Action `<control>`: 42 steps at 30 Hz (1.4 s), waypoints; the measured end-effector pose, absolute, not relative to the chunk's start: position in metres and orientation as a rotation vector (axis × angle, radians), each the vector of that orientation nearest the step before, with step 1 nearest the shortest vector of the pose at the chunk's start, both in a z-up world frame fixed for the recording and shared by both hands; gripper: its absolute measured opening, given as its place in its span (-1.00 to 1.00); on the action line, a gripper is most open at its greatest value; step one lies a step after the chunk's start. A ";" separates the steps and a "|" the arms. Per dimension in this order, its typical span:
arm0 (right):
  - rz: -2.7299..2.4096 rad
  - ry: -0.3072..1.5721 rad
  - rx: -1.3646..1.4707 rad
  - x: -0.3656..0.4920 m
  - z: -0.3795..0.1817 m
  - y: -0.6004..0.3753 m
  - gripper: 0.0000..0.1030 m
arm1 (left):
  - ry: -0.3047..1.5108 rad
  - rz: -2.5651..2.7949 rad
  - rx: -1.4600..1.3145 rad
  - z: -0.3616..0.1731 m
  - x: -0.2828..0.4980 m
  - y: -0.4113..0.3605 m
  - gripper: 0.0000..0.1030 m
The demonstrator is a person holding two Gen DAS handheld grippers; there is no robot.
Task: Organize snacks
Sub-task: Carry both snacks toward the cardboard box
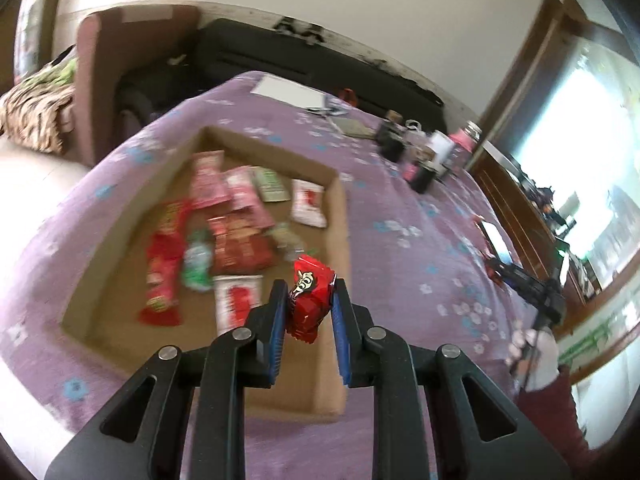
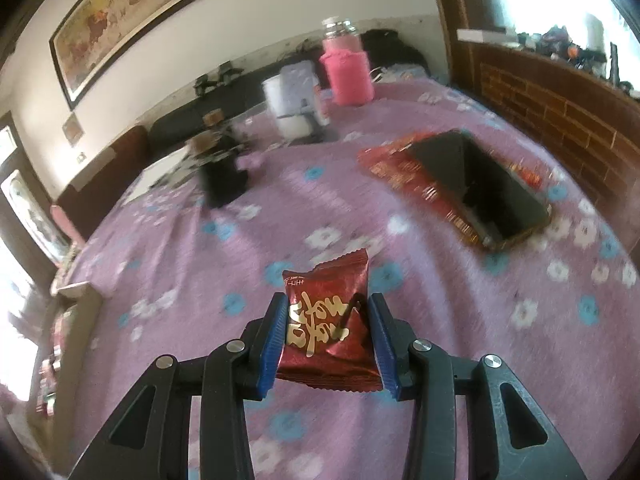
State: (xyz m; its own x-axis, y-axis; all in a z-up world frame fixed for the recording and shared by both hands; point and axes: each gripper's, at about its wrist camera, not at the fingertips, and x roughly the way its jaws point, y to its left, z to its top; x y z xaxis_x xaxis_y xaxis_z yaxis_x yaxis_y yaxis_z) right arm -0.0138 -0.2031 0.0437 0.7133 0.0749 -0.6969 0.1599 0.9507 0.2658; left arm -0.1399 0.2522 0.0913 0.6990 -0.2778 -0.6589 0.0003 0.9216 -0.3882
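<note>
My left gripper is shut on a bright red snack packet and holds it above the near right part of a shallow cardboard box. Several red, pink, green and white snack packets lie in the box. My right gripper is shut on a dark red packet with gold lettering, held above the purple flowered tablecloth. The right gripper also shows in the left wrist view at the far right, its jaws too blurred to read there.
A phone lies on a red packet at the right. A pink-sleeved jar, a white cup and a black container stand at the back. White paper lies on the far side. A sofa is behind.
</note>
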 end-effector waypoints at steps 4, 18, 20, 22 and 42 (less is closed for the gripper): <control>0.037 0.765 0.285 -0.034 0.065 -0.168 -0.18 | 0.792 -0.144 -0.415 0.079 -0.144 0.264 -0.63; 0.291 0.709 0.184 -0.092 0.102 -0.065 -0.18 | 0.787 -0.092 -0.303 0.085 -0.160 0.244 -0.63; 0.301 0.708 0.175 -0.099 0.101 -0.060 -0.19 | 0.789 -0.088 -0.288 0.086 -0.162 0.240 -0.63; 0.310 0.711 0.177 -0.105 0.101 -0.058 -0.18 | 0.790 -0.079 -0.271 0.087 -0.164 0.236 -0.63; 0.304 0.687 0.169 -0.146 0.107 -0.066 -0.18 | 0.797 -0.070 -0.181 0.092 -0.182 0.211 -0.63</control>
State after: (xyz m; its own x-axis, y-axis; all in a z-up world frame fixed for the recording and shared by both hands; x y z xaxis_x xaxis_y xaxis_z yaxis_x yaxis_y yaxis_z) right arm -0.1456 -0.0662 0.1069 0.7311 0.3303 -0.5970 -0.2200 0.9424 0.2520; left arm -0.1817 0.2108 0.0924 0.6976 -0.1310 -0.7044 -0.0057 0.9821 -0.1882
